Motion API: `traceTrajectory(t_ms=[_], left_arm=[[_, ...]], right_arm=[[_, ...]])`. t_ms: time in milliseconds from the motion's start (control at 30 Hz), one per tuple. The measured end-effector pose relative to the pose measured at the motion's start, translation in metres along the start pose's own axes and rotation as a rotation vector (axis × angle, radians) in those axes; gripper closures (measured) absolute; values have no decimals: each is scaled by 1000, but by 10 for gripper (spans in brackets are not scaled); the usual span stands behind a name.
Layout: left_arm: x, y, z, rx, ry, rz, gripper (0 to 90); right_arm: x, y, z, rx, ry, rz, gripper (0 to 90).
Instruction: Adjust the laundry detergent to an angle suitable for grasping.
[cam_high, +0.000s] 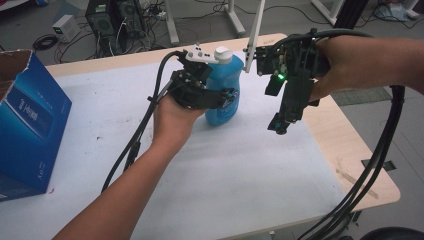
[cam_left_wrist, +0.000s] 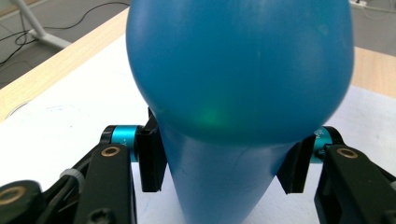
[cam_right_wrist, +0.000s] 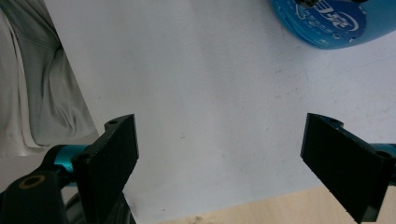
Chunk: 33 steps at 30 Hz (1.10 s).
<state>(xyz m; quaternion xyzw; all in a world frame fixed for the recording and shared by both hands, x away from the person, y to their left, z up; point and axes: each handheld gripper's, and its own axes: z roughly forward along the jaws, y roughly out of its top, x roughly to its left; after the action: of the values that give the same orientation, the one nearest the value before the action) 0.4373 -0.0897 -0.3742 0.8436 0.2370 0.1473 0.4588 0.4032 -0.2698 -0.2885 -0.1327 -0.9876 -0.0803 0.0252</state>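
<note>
The left gripper (cam_high: 227, 96) is clamped on the blue bottle (cam_high: 225, 92), which stands upright on the white mat (cam_high: 240, 165) in the far half of the table (cam_high: 350, 145). In the left gripper view its two black pads (cam_left_wrist: 150, 161) press against the bottle's (cam_left_wrist: 240, 70) narrower part from either side, one on each flank, with the wide blue bulge swelling just above the fingertips and crowding close to the camera; a small green glint sits on the plastic between the pads. The bottle's white cap (cam_high: 223, 54) rises above the fingers in the high view, and the gripper's grey plate (cam_high: 201, 54) lies just beside that cap. The left hand (cam_high: 172, 117) comes at the bottle from the near side, its cable (cam_high: 131, 145) trailing back toward the person. The right gripper (cam_high: 278, 125) hangs tilted downward in the air to the right of the bottle, apart from it, with a green light on its body. In the right gripper view its fingers (cam_right_wrist: 112, 156) stand spread wide with nothing between them but bare mat; the bottle's labelled base (cam_right_wrist: 327, 23) lies well beyond the fingertips, off toward the far right corner, and a fold of pale cloth (cam_right_wrist: 42, 88) sits to the left of the left finger. Far left of both grippers, a blue box (cam_high: 30, 120) rests at the mat's edge.
</note>
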Motion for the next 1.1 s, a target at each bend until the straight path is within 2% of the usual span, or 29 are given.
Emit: traceTrajectory(t_ms=[267,700,1100], left_arm=[[4,2,-10,17,-46,32,461],[15,7,-39,-24,-124,60,460],[30,7,-63,-23,-217,108,460]], right_arm=[[1,4,0,5,1,-3,107],[4,7,-1,0,-1,-8,107],[6,10,0,4,-2,-7,107]])
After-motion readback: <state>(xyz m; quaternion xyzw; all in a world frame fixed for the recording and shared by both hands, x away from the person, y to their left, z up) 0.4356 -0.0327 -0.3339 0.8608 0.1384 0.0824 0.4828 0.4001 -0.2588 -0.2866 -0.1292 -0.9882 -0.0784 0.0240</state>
